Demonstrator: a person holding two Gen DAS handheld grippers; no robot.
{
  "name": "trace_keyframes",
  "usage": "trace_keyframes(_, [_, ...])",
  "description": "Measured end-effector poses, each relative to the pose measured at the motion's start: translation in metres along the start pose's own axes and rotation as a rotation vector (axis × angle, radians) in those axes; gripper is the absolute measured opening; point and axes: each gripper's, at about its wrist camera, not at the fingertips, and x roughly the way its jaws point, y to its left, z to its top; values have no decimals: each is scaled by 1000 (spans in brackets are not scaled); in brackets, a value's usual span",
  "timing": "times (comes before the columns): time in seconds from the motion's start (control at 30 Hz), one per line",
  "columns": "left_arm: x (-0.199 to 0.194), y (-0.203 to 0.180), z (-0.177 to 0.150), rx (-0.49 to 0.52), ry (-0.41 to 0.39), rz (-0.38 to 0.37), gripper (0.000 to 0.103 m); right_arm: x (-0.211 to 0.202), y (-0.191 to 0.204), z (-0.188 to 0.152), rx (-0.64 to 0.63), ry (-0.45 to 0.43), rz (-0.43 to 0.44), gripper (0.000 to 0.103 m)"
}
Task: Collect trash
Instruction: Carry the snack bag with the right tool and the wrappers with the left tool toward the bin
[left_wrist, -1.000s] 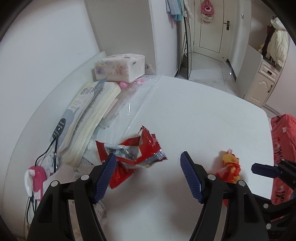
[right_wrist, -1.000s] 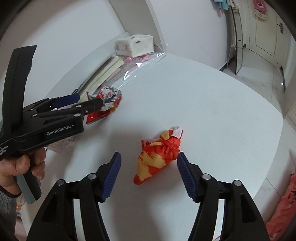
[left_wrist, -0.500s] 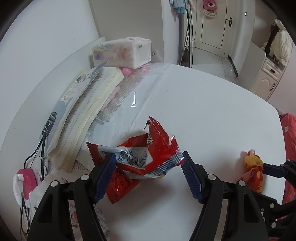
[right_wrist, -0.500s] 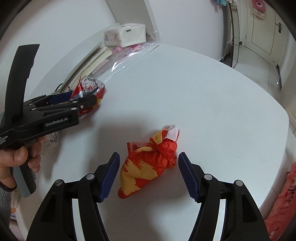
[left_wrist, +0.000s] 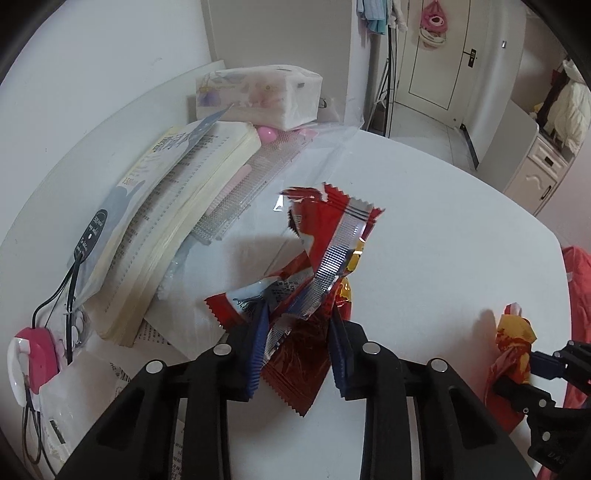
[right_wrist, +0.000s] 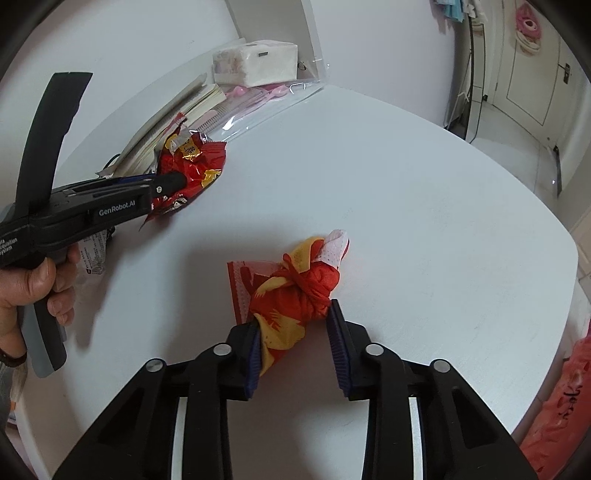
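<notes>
White tabletop (right_wrist: 406, 192) beside a book stack (left_wrist: 177, 206): the left gripper (left_wrist: 297, 343), its jaws having just closed, clamps crumpled red snack wrappers (left_wrist: 314, 258), while the right gripper (right_wrist: 295, 343) has just pinched a knotted red-and-yellow wrapper (right_wrist: 295, 295) at mid-table.

Left wrist view: close over the white table (left_wrist: 443, 240), angled steeply down past the left gripper (left_wrist: 297, 350), facing wall and doorway. Right wrist view: same tilt, just beside. Shared: red wrapper (left_wrist: 317, 266), knotted bag (right_wrist: 295, 299), tissue pack (left_wrist: 258, 96).
</notes>
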Motion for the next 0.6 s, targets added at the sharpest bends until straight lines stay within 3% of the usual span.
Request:
trace_keyframes(0.07, [1, 2, -1, -22, 5, -20, 24, 0, -1, -1, -1, 0, 9, 18])
trace_keyframes(0.27, [0, 2, -5, -28, 13, -44, 12, -2, -4, -2, 1, -14, 16, 14])
trace_keyframes(0.6, [-42, -13, -15, -48, -26, -91, 12, -28, -7, -2, 28, -55, 65, 14])
